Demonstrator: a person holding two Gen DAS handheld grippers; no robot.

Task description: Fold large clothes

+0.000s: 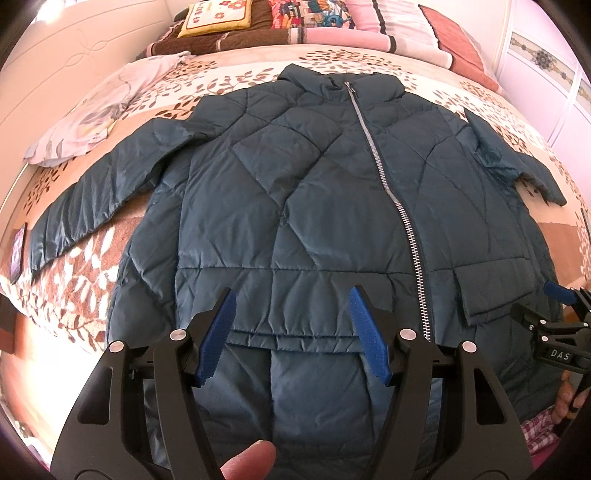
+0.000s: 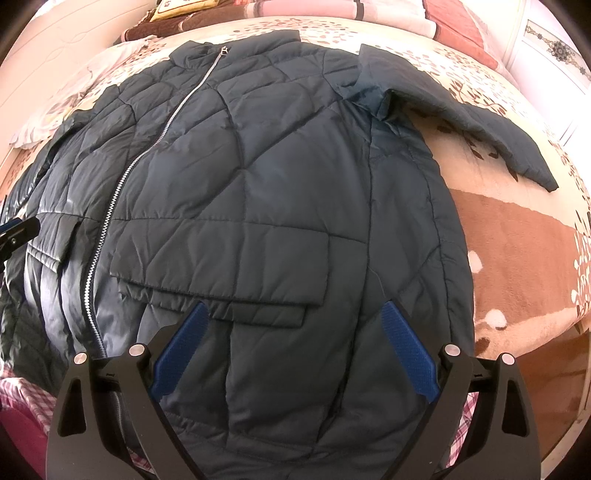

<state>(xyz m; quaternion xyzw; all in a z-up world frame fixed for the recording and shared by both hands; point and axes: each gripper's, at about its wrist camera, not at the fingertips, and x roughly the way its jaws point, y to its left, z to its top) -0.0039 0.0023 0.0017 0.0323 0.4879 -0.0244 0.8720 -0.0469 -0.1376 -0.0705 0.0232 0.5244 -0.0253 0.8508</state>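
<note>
A dark teal quilted jacket (image 1: 295, 192) is lying front up and spread flat on a bed (image 1: 122, 266), its collar pointing toward the far pillows and its hem reaching toward the person at the near edge. Its zip (image 1: 384, 173) is running closed from collar to hem, a little off-centre. The left sleeve (image 1: 92, 199) is stretching out across the leaf-patterned cover; the right sleeve (image 2: 480, 122) is angling outward and down on the other side. A flap pocket (image 2: 229, 273) is sitting on the right front panel, and another on the left front panel.

The left gripper (image 1: 293, 299) is hovering above the lower left front of the jacket, just over the left pocket's seam, with its blue pads (image 1: 218, 332) standing wide apart and nothing between them; whether the tips are touching the cloth cannot be told. A fingertip (image 1: 251, 461) is showing at the bottom of that view. The right gripper (image 2: 293, 314) is hanging over the lower right front, its pads (image 2: 177, 354) flanking the lower edge of the flap pocket, likewise spread wide and gripping nothing. Seen from the left wrist, the right gripper is poised at the jacket's right edge, well apart from the left one.

Beyond the jacket, a pale floral cloth (image 1: 85, 118) is lying crumpled near the left sleeve, and pillows (image 1: 218, 16) and folded blankets (image 1: 369, 22) are piled at the head of the bed.
</note>
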